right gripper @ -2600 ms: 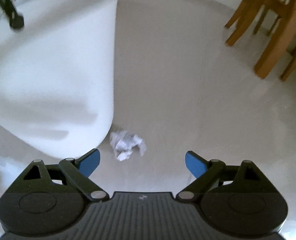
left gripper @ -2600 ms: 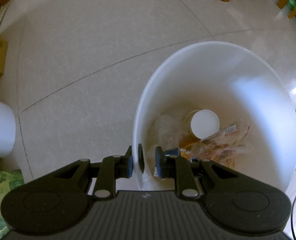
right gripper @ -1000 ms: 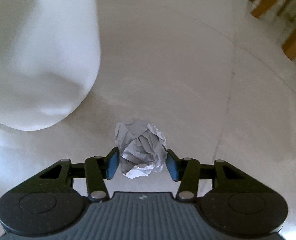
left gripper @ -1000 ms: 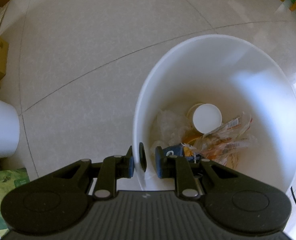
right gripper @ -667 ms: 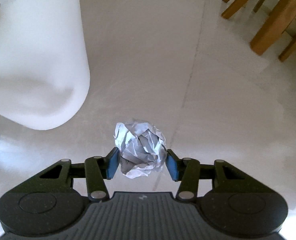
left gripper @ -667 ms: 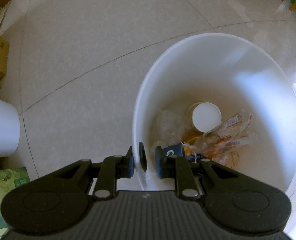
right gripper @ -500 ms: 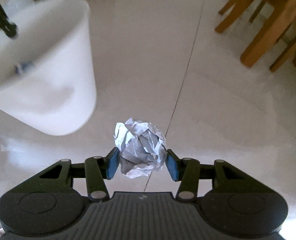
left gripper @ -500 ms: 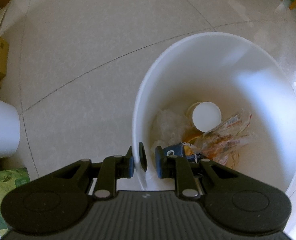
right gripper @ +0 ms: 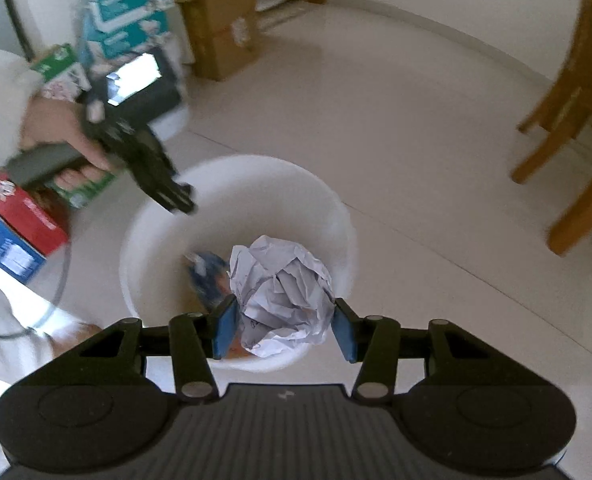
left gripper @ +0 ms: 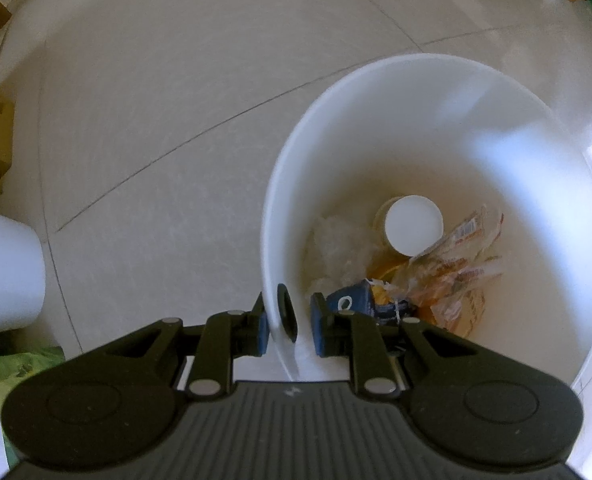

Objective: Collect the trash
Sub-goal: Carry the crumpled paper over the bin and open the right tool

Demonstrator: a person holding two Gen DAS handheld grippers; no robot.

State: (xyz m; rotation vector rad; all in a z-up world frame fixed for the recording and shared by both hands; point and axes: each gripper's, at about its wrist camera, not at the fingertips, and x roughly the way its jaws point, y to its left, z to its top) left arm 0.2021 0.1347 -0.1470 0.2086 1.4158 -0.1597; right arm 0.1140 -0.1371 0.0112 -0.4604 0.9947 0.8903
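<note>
Over a pale tiled floor (right gripper: 375, 140), the right gripper (right gripper: 283, 324) pinches a crumpled ball of white paper (right gripper: 282, 292) between its blue pads, the ball hanging directly above the open mouth of a white plastic bin (right gripper: 335, 216). At the bin's near-left rim, the left gripper (left gripper: 290, 320) points straight down and is clamped on the bin wall, one blue pad outside the rim and the other inside. Seen from the right wrist view, a person's hand (right gripper: 62, 136) in a white sleeve grips that tool's handle at the left side of the bin.

Down at the bottom of the bin lie a cup with a round white lid (left gripper: 413, 224), clear snack wrappers with orange print (left gripper: 459, 268), a crumpled clear plastic bag (left gripper: 339, 244) and a blue wrapper (left gripper: 355, 298) close under the left gripper's inner finger.

Beyond the bin, toward the far left of the floor, stand stacked cardboard boxes (right gripper: 220, 28) and teal-and-white cartons (right gripper: 130, 12); a red-and-blue box (right gripper: 12, 224) sits near the left edge. Wooden chair legs (right gripper: 567, 152) line the floor's right side. A second white container (left gripper: 4, 272) stands on the floor at the left in the left wrist view.
</note>
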